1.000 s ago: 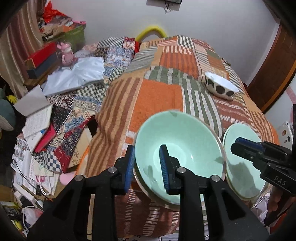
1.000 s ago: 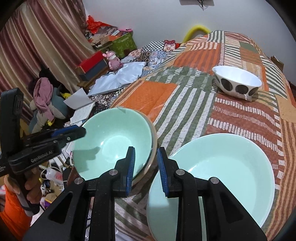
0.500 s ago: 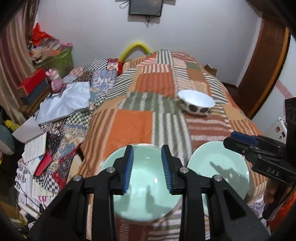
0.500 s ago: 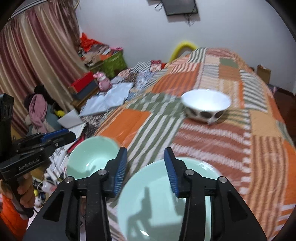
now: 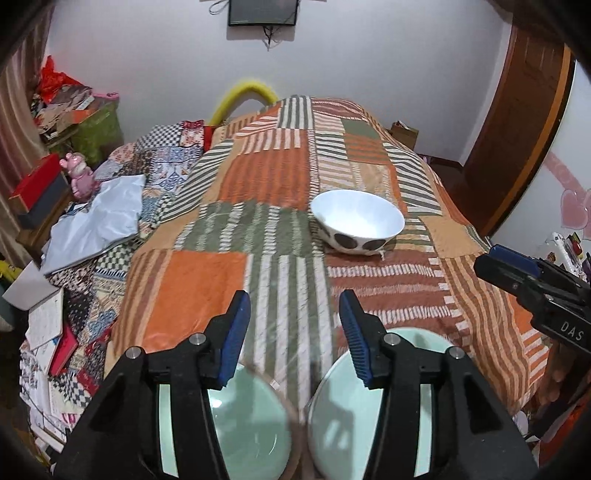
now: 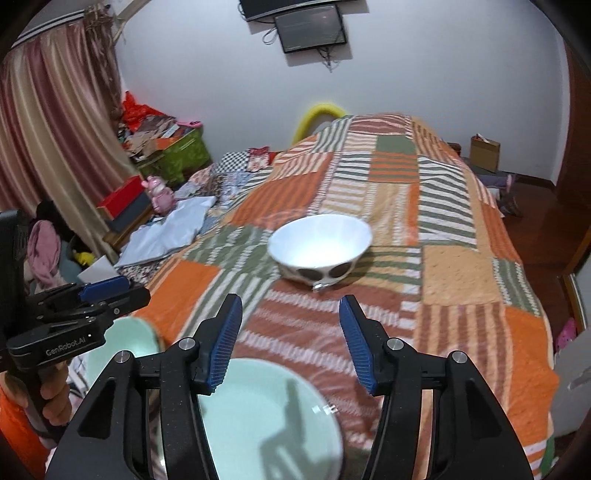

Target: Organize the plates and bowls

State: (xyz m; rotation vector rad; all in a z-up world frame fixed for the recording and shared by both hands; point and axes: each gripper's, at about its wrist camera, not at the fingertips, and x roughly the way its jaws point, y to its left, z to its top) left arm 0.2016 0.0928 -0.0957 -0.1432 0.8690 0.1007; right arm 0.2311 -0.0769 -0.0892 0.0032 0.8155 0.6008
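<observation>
A mint-green bowl (image 5: 251, 417) and a mint-green plate (image 5: 340, 417) lie side by side at the near edge of the patchwork bedspread (image 5: 280, 229). A white bowl with dark spots (image 5: 356, 221) stands further back on the bed. My left gripper (image 5: 293, 332) is open and empty, raised above the green bowl and plate. My right gripper (image 6: 291, 338) is open and empty above the green plate (image 6: 269, 417), with the white bowl (image 6: 319, 247) ahead of it. The green bowl (image 6: 125, 343) shows at its left.
Left of the bed is a low area with a blue-grey cloth (image 5: 96, 218), books and papers (image 5: 44, 321), a red box (image 5: 33, 184) and a pink toy (image 5: 79, 175). A wooden door (image 5: 517, 122) stands at the right. A screen (image 6: 310, 31) hangs on the wall.
Both grippers opened wide, let go of the green bowl and the plate, and lifted back and up. The bowl and plate stay on the bedspread's near edge.
</observation>
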